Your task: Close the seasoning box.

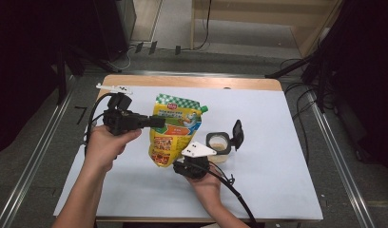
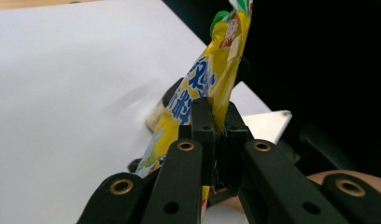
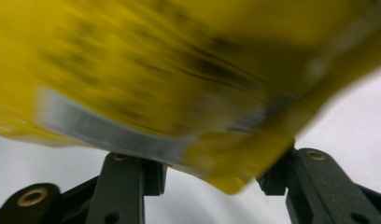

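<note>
Pouch (image 1: pixel 174 130) stands on the worktop (image 1: pixel 277 123), left of centre. Jar (image 1: pixel 218 146) sits just right of the pouch's lower half, lid (image 1: pixel 237 134) hinged up on the side away from the pouch. Left tool (image 1: pixel 156 122) meets the pouch's left edge at mid-height. Right tool (image 1: pixel 182 167) is at the pouch's bottom right corner, in front of the jar.

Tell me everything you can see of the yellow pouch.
The yellow pouch is a soft, glossy plastic bag with a green checked top band, a green corner spout and colourful printing. It is held up over the white sheet, beside the open jar. The left gripper pinches its side edge. Its bottom corner sits between the right gripper's jaws; the blur hides whether they press it.
</note>
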